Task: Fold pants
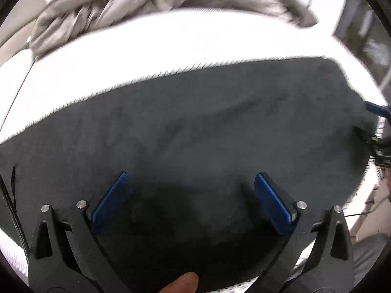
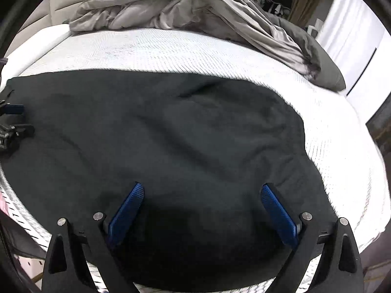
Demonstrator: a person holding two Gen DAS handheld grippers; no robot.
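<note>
Pants (image 2: pixel 171 134) lie spread on the bed (image 2: pixel 171 48); my left hand-held gripper (image 1: pixel 190 183) and right hand-held gripper (image 2: pixel 202 195) hover wide open, holding nothing.

My count from here

I see one pair of dark pants (image 2: pixel 158 131), one white mattress (image 2: pixel 171 48), one grey duvet (image 2: pixel 195 7), two grippers: left gripper (image 1: pixel 190 178), right gripper (image 2: pixel 201 189).

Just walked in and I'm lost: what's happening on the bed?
A person holds two handheld grippers over dark pants spread on the white mattress. The left gripper and right gripper both hover with fingers wide open, gripping nothing. The pants lie mostly flat and somewhat wrinkled. A rumpled grey duvet is bunched at the far side.
</note>
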